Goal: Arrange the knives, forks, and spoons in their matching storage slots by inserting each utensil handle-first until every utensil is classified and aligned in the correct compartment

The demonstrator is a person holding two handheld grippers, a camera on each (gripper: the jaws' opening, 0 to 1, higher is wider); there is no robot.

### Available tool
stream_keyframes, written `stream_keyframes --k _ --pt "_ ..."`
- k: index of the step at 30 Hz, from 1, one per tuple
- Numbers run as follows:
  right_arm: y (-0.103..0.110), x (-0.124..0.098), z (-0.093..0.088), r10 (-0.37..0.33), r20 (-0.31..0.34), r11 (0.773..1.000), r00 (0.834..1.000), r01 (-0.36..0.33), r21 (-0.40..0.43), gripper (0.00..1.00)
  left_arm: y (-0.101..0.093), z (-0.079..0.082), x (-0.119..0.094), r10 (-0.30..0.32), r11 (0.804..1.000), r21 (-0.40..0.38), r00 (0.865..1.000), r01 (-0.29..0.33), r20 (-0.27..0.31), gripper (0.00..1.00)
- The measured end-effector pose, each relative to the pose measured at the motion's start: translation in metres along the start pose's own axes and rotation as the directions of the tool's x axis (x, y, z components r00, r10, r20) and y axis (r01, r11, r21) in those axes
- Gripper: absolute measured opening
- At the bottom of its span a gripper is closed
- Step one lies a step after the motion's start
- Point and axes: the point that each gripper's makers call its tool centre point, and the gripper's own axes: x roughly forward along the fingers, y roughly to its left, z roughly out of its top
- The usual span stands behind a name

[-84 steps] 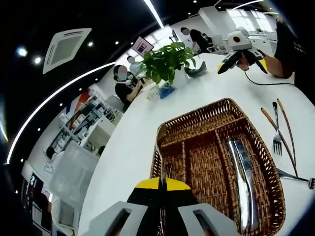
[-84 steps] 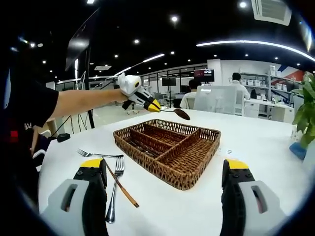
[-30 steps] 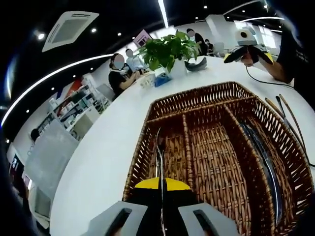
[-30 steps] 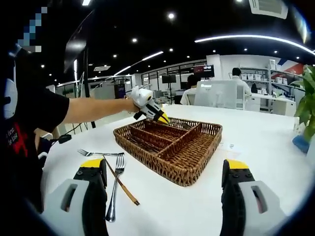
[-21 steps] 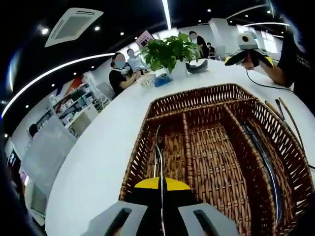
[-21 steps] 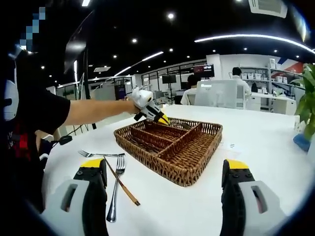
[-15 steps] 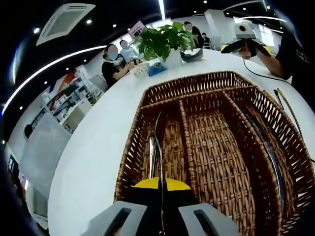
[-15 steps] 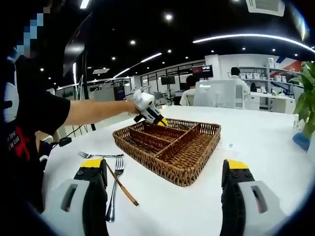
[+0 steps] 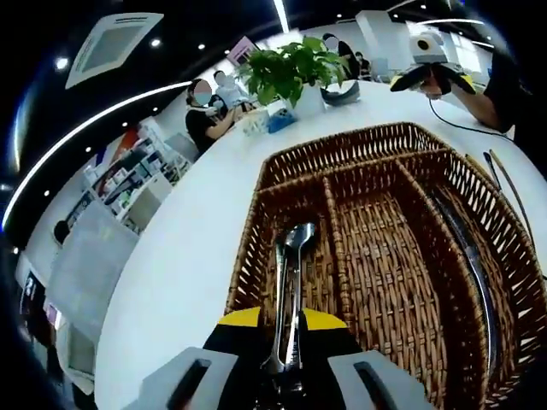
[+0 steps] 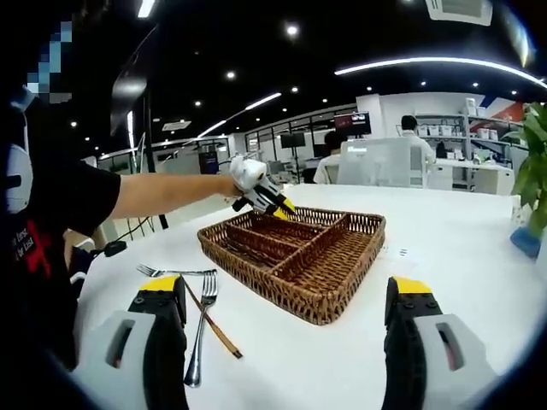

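Observation:
A wicker tray (image 9: 256, 222) with long compartments lies on the white table. Spoons (image 9: 292, 265) lie in its left compartment, bowls pointing away, just beyond my left gripper (image 9: 282, 329). Its yellow-tipped jaws stand slightly apart and open, holding nothing. Knives (image 9: 468, 269) rest in the right compartment. In the right gripper view, the left gripper (image 10: 261, 198) hovers over the far end of the tray (image 10: 295, 248), held by a person's arm. My right gripper (image 10: 286, 337) stands wide open above the table, near the tray's front. Forks (image 10: 202, 318) lie on the table left of the tray.
A brown-handled utensil (image 10: 214, 329) lies beside the forks. A potted plant (image 9: 286, 73) and a blue box (image 9: 282, 121) stand at the table's far edge, where people sit. A black cable (image 9: 453, 128) runs across the table near the right gripper (image 9: 427, 73).
The left gripper's jaws have parted and let go of the spoon, which now lies in the tray's left compartment. The right gripper has stayed put.

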Motion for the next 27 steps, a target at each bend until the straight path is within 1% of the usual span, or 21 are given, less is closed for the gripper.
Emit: stream_keyframes --k 1,2,3,4,5,6,7,8,9,10,12,14,16,19,20,21,23,24,27 --pt "0.000 0.000 -0.001 -0.001 -0.003 1.000 1.000 0.001 -0.003 0.99 0.002 0.004 -0.003 0.009 1.000 -0.019 1.000 -0.009 0.023 0.23" --pt "0.000 0.001 -0.001 0.000 -0.004 1.000 1.000 0.000 -0.006 0.99 0.005 0.008 -0.008 0.021 0.998 -0.060 0.998 -0.017 0.057 0.26" --pt "0.000 0.001 -0.001 0.000 -0.003 1.000 1.000 0.000 -0.007 0.99 0.007 0.012 -0.012 0.029 0.995 -0.097 0.996 -0.021 0.081 0.31" --pt "0.001 0.001 0.000 0.002 -0.001 1.000 1.000 -0.002 -0.005 0.99 0.009 0.018 -0.017 0.034 0.984 -0.180 0.991 -0.010 0.132 0.37" --pt "0.001 0.001 0.000 0.004 0.001 1.000 1.000 -0.004 -0.005 0.99 0.010 0.020 -0.021 0.033 0.968 -0.251 0.987 0.008 0.157 0.45" --pt "0.002 0.001 0.000 0.007 0.004 1.000 1.000 -0.007 -0.006 0.99 0.017 0.021 -0.026 0.074 0.952 -0.304 0.983 -0.019 0.171 0.57" --pt "0.002 0.001 0.001 0.008 0.005 1.000 1.000 -0.008 -0.006 0.99 0.023 0.021 -0.031 0.114 0.946 -0.320 0.978 -0.053 0.175 0.66" --pt "0.002 0.001 0.001 0.008 0.005 1.000 1.000 -0.008 -0.006 0.99 0.027 0.023 -0.035 0.138 0.940 -0.335 0.972 -0.068 0.191 0.75" --pt "0.002 0.001 0.001 0.006 0.008 1.000 1.000 -0.006 -0.005 0.99 0.029 0.028 -0.042 0.170 0.925 -0.374 0.958 -0.074 0.231 0.83" --pt "0.002 0.001 0.001 0.007 0.010 1.000 1.000 -0.007 -0.006 0.99 0.030 0.030 -0.047 0.188 0.917 -0.390 0.950 -0.080 0.248 0.89" --pt "0.001 0.001 0.001 0.006 0.012 1.000 1.000 -0.006 -0.003 0.99 0.033 0.030 -0.055 0.237 0.914 -0.386 0.936 -0.124 0.259 1.00" --pt "0.001 0.001 0.001 0.013 0.015 1.000 1.000 -0.013 -0.003 0.99 0.029 0.024 -0.065 0.257 0.906 -0.395 0.938 -0.151 0.233 1.00" --pt "0.001 0.001 0.002 0.016 0.021 1.000 1.000 -0.016 -0.004 0.99 0.026 0.020 -0.070 0.265 0.903 -0.398 0.938 -0.161 0.222 1.00" --pt "0.001 0.003 0.000 0.011 0.015 1.000 1.000 -0.010 -0.019 1.00 0.015 0.015 -0.082 0.290 0.896 -0.404 0.933 -0.186 0.214 1.00" --pt "0.001 0.004 0.000 0.012 0.014 1.000 1.000 -0.012 -0.019 1.00 0.012 0.015 -0.085 0.298 0.890 -0.414 0.929 -0.189 0.218 1.00" --pt "0.001 0.004 -0.001 0.014 0.011 1.000 1.000 -0.014 -0.017 1.00 0.007 0.013 -0.088 0.304 0.886 -0.420 0.929 -0.195 0.210 1.00" --pt "0.002 0.006 -0.003 0.016 0.004 1.000 1.000 -0.016 -0.022 1.00 -0.002 0.010 -0.092 0.311 0.888 -0.409 0.930 -0.211 0.197 1.00" --pt "0.003 0.007 -0.003 0.015 0.005 0.999 1.000 -0.015 -0.028 1.00 -0.010 0.009 -0.094 0.310 0.891 -0.401 0.931 -0.215 0.191 1.00" --pt "0.005 0.008 -0.003 0.014 0.005 0.999 1.000 -0.014 -0.041 1.00 -0.030 0.010 -0.103 0.307 0.890 -0.404 0.932 -0.211 0.190 1.00"
